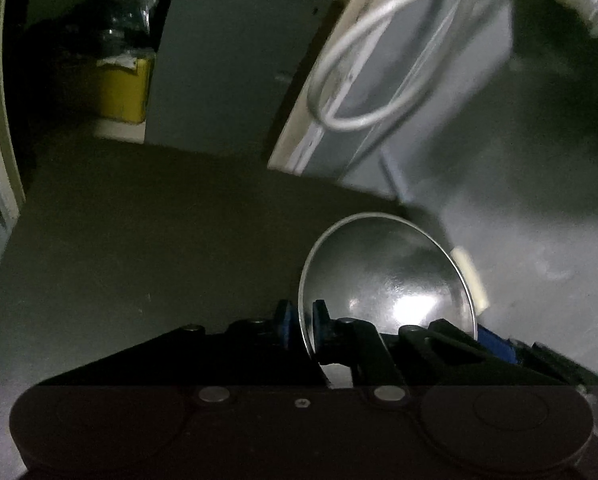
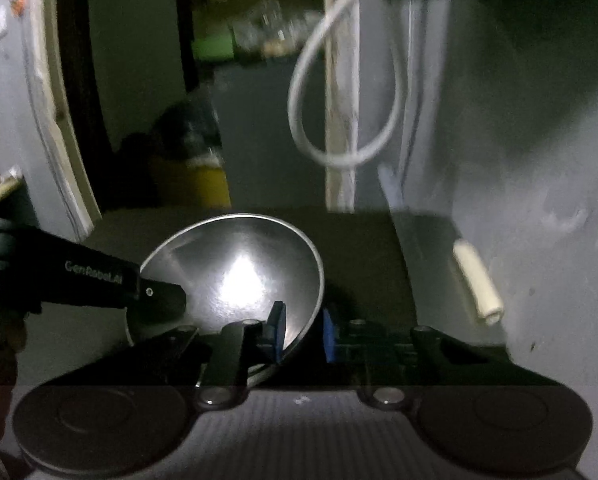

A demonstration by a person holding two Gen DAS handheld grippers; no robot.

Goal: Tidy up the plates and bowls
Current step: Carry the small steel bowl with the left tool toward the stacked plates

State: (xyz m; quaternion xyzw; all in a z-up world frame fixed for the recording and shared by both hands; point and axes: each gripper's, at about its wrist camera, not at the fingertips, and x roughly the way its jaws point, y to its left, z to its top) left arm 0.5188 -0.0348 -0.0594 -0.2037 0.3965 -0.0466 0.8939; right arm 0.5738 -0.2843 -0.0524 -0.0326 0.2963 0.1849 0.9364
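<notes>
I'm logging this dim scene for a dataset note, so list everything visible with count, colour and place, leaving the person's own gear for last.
Shiny steel bowl: one, silver, held over the dark table, both grippers pinching its rim.
Dark flat table: one, dark grey-green, under the bowl.
Looped white cable: one, white, hanging by the pale wooden frame behind.
Yellow plastic container: one, yellow, on the floor at the back left.
Cream-coloured short tube: one, off-white, against the grey wall on the right.
Left gripper: black with blue pads, jaws closed on the bowl's rim.
Right gripper: same, jaws on the opposite rim.
</notes>
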